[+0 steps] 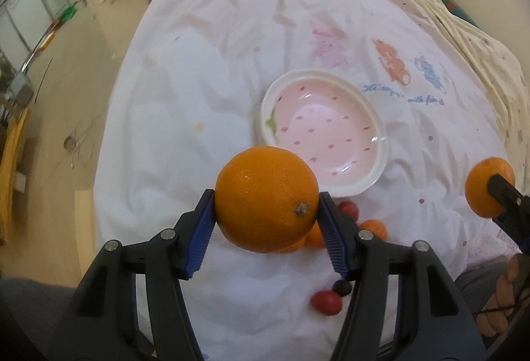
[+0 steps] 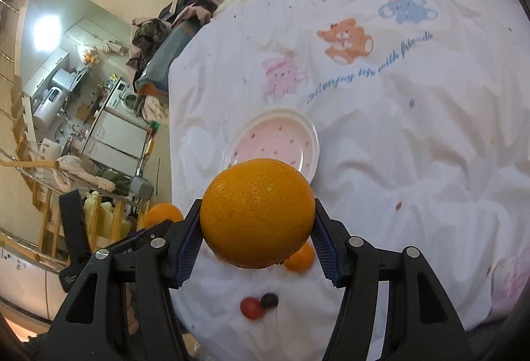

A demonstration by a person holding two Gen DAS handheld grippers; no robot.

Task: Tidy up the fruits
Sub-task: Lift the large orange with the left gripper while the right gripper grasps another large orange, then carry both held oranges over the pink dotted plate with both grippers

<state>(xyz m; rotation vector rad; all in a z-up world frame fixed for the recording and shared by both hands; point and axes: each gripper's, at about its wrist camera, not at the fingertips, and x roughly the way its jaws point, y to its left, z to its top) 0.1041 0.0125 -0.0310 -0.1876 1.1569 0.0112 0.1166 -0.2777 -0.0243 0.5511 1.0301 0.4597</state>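
Oranges held aloft, left tool [image 1: 266, 218] clamping one orange [image 1: 266, 198], right tool [image 2: 256, 228] clamping another orange [image 2: 257, 213], pink plate [image 1: 326, 132] on the bed's white sheet [image 1: 205, 79], small fruits [image 1: 326, 302] nearby.

The left gripper [image 1: 266, 218] is black with blue ridged pads, and it holds a bright orange fruit [image 1: 266, 198] with a small brown star spot. The right gripper [image 2: 256, 233] is black and blue too, with its own orange [image 2: 257, 213]. The plate [image 1: 361, 185] is pink with little red dots and a white rim. The bed sheet [image 2: 397, 145] is white with pink, orange and blue bears and blue writing. A small red fruit [image 2: 251, 307] lies beside a dark purple one [image 2: 269, 300].
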